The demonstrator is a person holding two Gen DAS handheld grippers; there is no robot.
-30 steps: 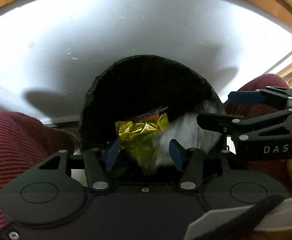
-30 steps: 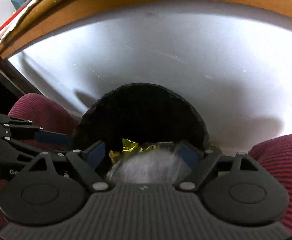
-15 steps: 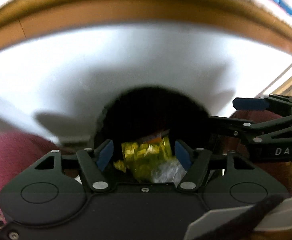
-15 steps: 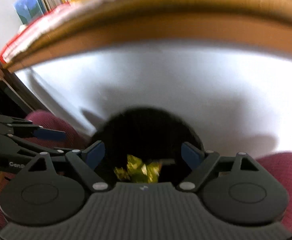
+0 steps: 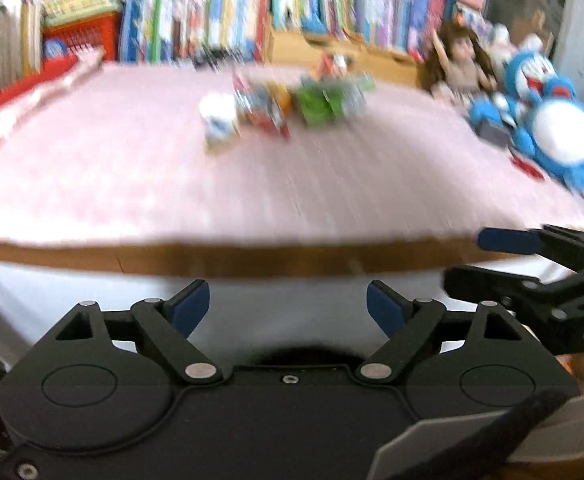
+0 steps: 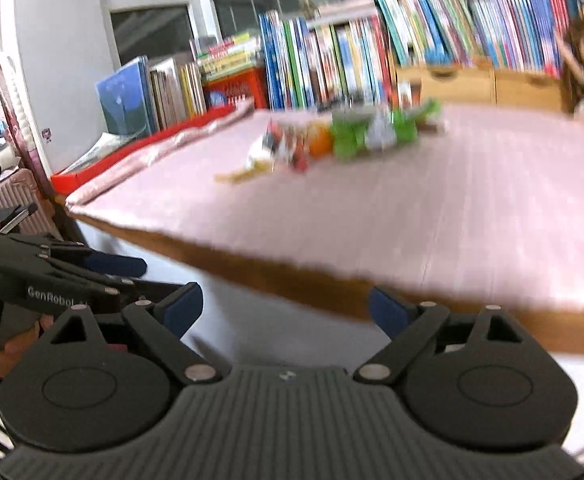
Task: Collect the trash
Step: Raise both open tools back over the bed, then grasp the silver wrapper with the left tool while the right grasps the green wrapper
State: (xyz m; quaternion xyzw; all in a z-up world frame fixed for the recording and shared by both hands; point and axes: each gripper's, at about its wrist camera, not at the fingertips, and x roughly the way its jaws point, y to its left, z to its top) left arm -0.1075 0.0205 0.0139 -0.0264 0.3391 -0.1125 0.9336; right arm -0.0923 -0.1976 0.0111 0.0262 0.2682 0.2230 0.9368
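Observation:
Several pieces of trash lie in a blurred cluster far back on the pink tabletop (image 5: 132, 168): a white cup (image 5: 218, 120), red and orange wrappers (image 5: 264, 108) and green wrappers (image 5: 328, 100). In the right wrist view the same wrappers (image 6: 348, 132) show at mid-table. My left gripper (image 5: 288, 306) is open and empty, just below the table's wooden front edge (image 5: 252, 258). My right gripper (image 6: 286, 308) is open and empty too, beside it and at the same height. The black bin's rim (image 5: 308, 354) barely shows under the left gripper.
A shelf of books (image 6: 372, 48) runs behind the table. A blue plush toy (image 5: 552, 128) and a doll (image 5: 460, 60) sit at the table's right end. A red box (image 6: 228, 88) and a pink cloth strip (image 6: 164, 148) lie along its left side.
Both grippers have lifted out of the black bin and tilted up to face the tabletop. The yellow wrapper and the white crumpled trash stayed in the bin and are out of view.

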